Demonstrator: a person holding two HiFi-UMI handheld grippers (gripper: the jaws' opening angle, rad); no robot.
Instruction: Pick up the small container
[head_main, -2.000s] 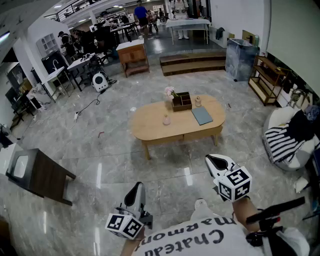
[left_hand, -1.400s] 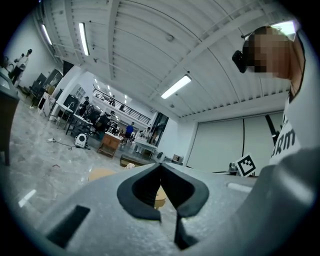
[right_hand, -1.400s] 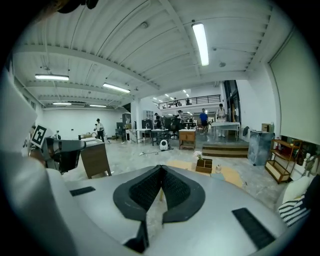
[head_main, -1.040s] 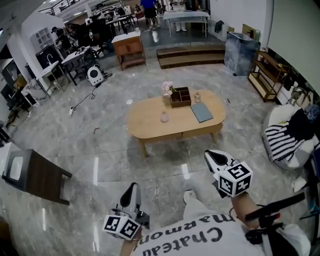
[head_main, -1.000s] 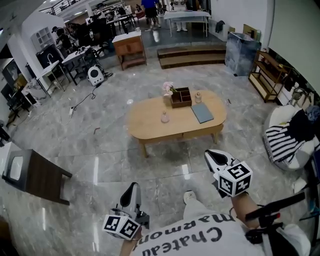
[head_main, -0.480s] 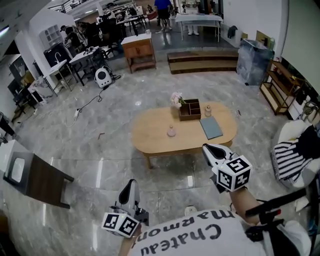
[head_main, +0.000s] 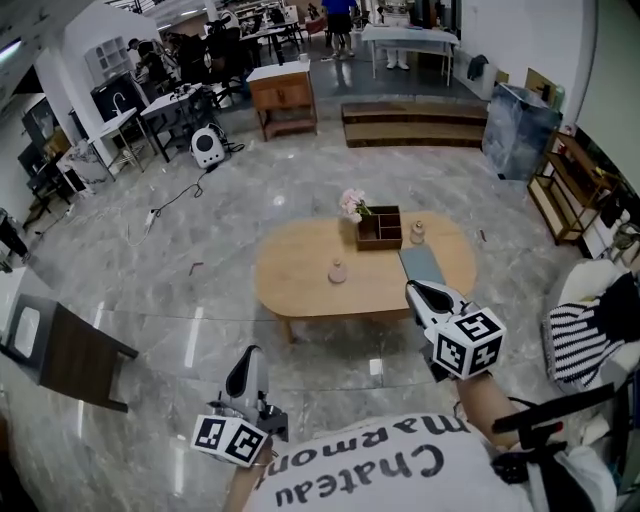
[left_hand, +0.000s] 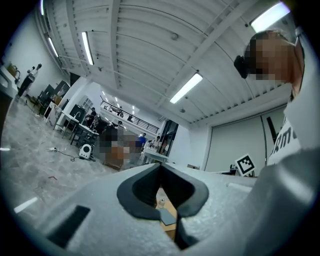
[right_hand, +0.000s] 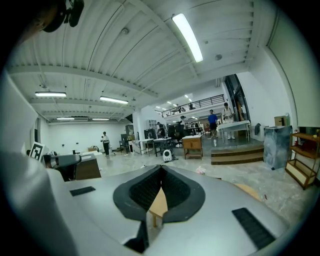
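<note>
Wooden low table (head_main: 295, 272) stands well ahead of me on the grey floor, and the task's thing is on it. I take it to be the small pale-pink container (head_main: 337, 271), which stands upright and alone near the middle of the top. It is too small in my view to tell the material. I judge it light and stiff, perhaps glass or ceramic, so smooth and breakable. I would hold it low around the wider body with a gentle squeeze, not at the narrow top.

From left to right I count:
- one left gripper (head_main: 243, 368), jaws together with nothing between them
- one pink container
- one bunch of pale flowers (head_main: 351, 203)
- one dark wooden box (head_main: 381, 228), just beside the flowers
- one small bottle (head_main: 418, 232) beside the box, which could also be called a small container
- one grey-blue flat mat (head_main: 418, 262)
- one right gripper (head_main: 420, 293), jaws also pressed together and empty

Both grippers are well apart from the table, and the chosen one must open before any grasp.
</note>
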